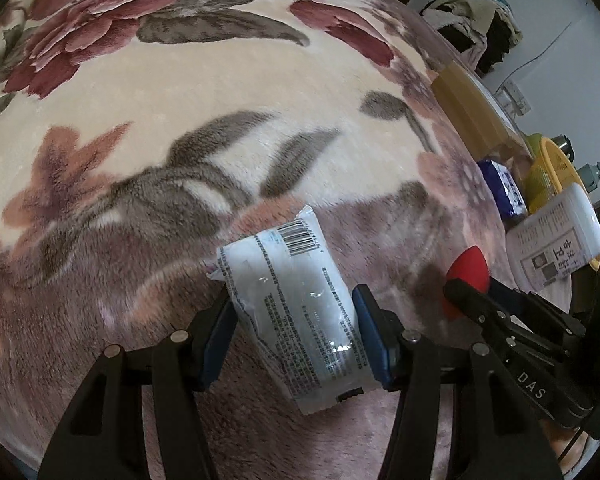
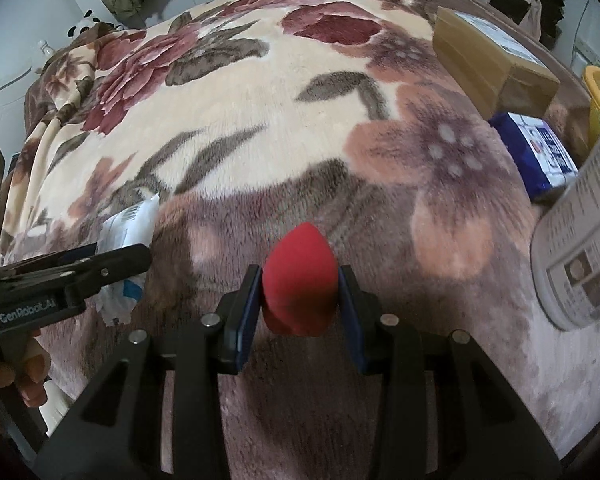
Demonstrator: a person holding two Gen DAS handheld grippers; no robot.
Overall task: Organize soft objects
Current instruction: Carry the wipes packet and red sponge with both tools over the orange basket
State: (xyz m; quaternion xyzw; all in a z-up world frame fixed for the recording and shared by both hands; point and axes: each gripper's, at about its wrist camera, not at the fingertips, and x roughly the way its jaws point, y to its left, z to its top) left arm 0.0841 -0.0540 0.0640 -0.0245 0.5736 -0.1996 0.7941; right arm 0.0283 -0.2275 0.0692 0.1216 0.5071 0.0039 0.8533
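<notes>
The left gripper (image 1: 294, 334) has its blue-padded fingers (image 1: 370, 332) closed snugly on the flanks of a white plastic-wrapped packet (image 1: 296, 312), barcode end pointing away toward twelve o'clock, the near end poking out past the pads. The packet looks held just above the floral plush blanket (image 1: 188, 92) spread over the bed, though whether its underside brushes the pile I cannot tell.

The right gripper (image 2: 299, 298) is pinched on a red teardrop makeup sponge (image 2: 299, 280), tip forward, the foam bulging a little between the pads. From the left wrist view it sits at about three o'clock, just beside the packet.

Further out, at two to three o'clock along the blanket's edge, lie a white printed bottle on its side (image 2: 576, 248), a blue-and-white pack (image 2: 540, 152), a tan cardboard box (image 2: 492, 60) and a yellow tub (image 1: 552, 172).

My worries: the packet's wrapper is slick and the grip sits on its sides only, so a quick swing could let it slide out lengthwise. The sponge is springy; squeezed off-centre it may pop forward once the fingers ease. The two grippers are close, so crossing paths risks a knock, and reaching toward the crowded edge could nudge the bottle off the bed.
</notes>
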